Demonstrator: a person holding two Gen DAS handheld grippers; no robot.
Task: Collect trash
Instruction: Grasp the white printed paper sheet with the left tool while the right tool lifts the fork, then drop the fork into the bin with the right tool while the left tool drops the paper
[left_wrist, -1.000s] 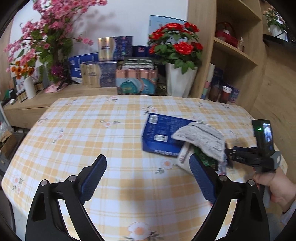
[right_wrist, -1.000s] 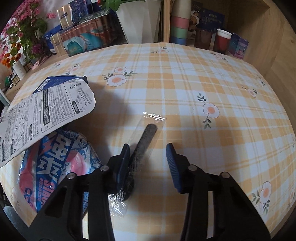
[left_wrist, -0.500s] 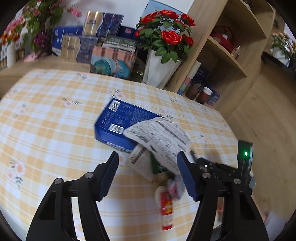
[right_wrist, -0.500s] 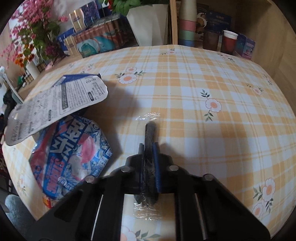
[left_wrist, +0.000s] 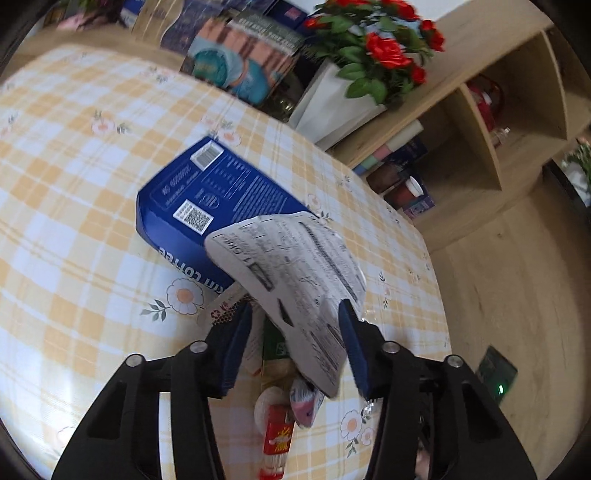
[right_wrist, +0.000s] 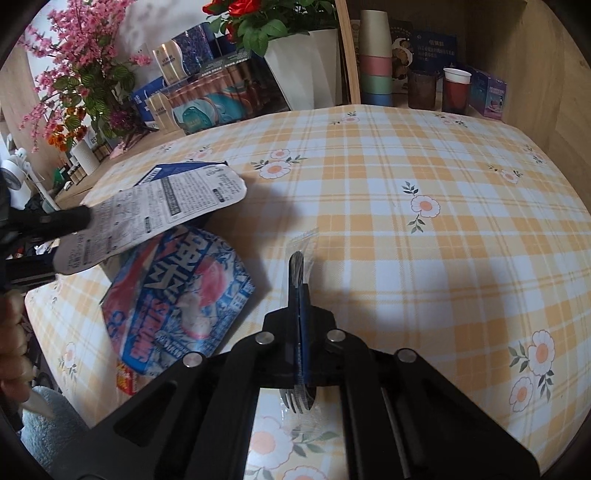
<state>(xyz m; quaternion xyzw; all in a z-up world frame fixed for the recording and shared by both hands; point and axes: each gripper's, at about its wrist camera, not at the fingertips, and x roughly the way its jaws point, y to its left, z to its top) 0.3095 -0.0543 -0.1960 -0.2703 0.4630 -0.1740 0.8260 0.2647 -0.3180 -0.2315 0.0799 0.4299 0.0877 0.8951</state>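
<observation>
The right gripper (right_wrist: 300, 295) was fully closed on a black plastic fork (right_wrist: 297, 280) sealed in a clear wrapper, with the tines showing behind the fingers and the handle end projecting ahead of them. The fork was held above the table (right_wrist: 424, 258), which carried a yellow checked cloth with daisy prints.

The left gripper (left_wrist: 295, 332) stood partly open. Its 2 blue pads flanked a white printed peel-off lid (left_wrist: 291, 273), 1 pad on each side, and neither pad could be confirmed as touching it. The lid curled up and forward over the trash pile.

Under the lid lay a blue-and-pink printed packet (right_wrist: 177, 299), flat on the cloth near the table's front edge. A small red-and-yellow packet (left_wrist: 277, 435) lay beside it, nearer the edge. A blue coffee box (left_wrist: 207, 206) lay flat on the cloth directly behind the pile, and the far end of the lid rested over its near corner.

Beyond the table stood a white pot of red roses (right_wrist: 306, 70), a stack of pastel cups (right_wrist: 376, 59) and a wooden shelf unit (left_wrist: 509, 122).
</observation>
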